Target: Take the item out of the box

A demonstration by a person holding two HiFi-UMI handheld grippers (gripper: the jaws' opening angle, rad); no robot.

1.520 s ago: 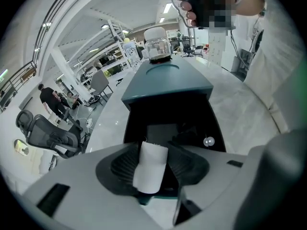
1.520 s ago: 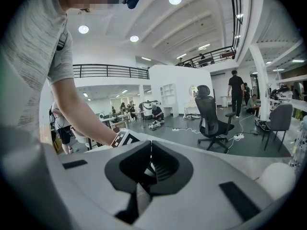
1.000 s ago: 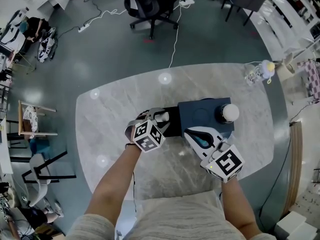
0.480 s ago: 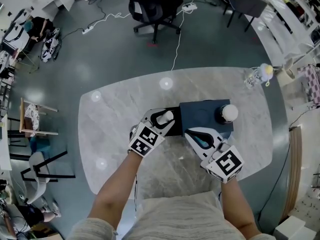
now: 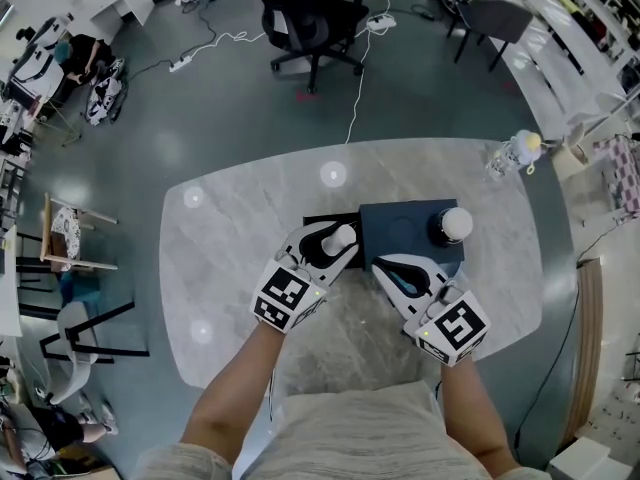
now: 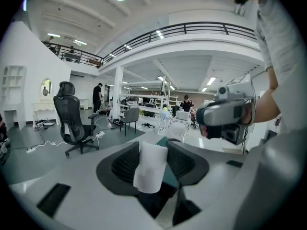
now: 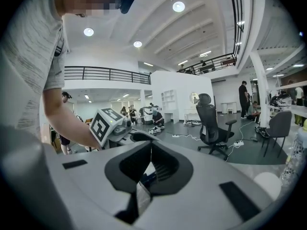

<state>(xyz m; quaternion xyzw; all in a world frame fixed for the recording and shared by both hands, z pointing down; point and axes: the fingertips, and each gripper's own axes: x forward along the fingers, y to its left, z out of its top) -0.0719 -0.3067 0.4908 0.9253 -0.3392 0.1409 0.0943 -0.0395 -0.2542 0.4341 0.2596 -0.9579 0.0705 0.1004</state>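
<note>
A dark blue box lies on the marble table. A white round item sits in a recess at its right end. My left gripper hovers over the box's left end, next to a black panel. In the left gripper view a white cylindrical item stands between the ribbed pads, which touch both its sides. My right gripper is at the box's near left corner. In the right gripper view its jaws stand almost together on a thin edge of the box.
A clear bottle stands at the table's far right edge. A black office chair and cables are on the floor beyond the table. My left gripper's marker cube shows in the right gripper view.
My left gripper has shifted right and slightly toward me with the white item in it, and its marker cube has swung downward. The right gripper has stayed in place.
</note>
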